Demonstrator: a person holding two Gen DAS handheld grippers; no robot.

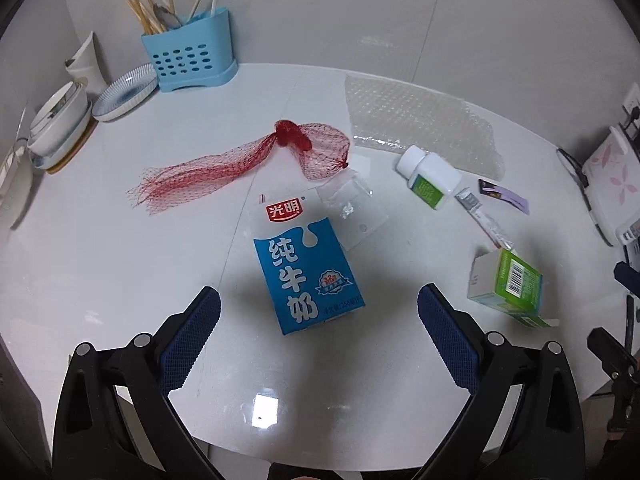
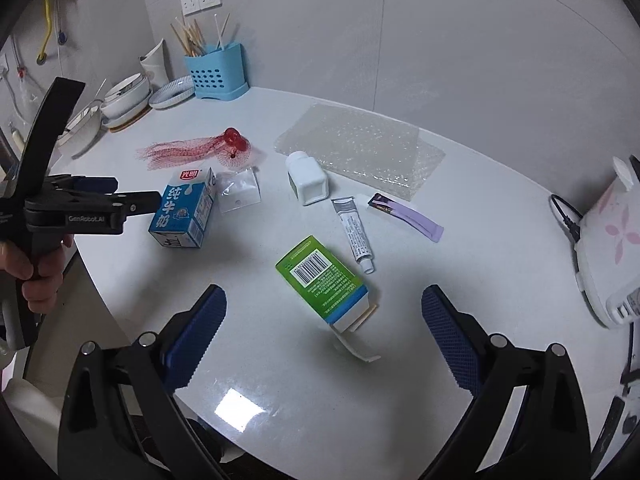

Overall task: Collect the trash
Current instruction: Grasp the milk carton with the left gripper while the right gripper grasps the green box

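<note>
White glossy tabletop (image 1: 100, 272) against a grey wall; dishes and a blue utensil caddy (image 1: 188, 60) sit at the far left corner, untouched.

Progress, judged: nothing collected yet. All litter lies loose on the table, and no bin or bag is in view.
- milk carton (image 1: 308, 276), centre, near edge
- red mesh net (image 1: 240, 164), beyond the carton
- clear plastic bag (image 1: 352, 204), touching the carton's far right
- white pill bottle (image 1: 430, 178) on its side, right of centre
- bubble wrap (image 1: 420, 128), far right
- ointment tube (image 2: 356, 232) and purple sachet (image 2: 412, 218), right
- green box (image 2: 324, 280), near right, flap open

Left gripper (image 1: 318, 336): jaws spread wide, empty, straddling the near end of the carton without contact. Right gripper (image 2: 324, 336): wide, empty, lined up on the green box.

Orientation: carton lies flat, long axis near-to-far, top end pointing away and slightly left. Green box long axis runs far-left to near-right, open flap toward the near edge
</note>
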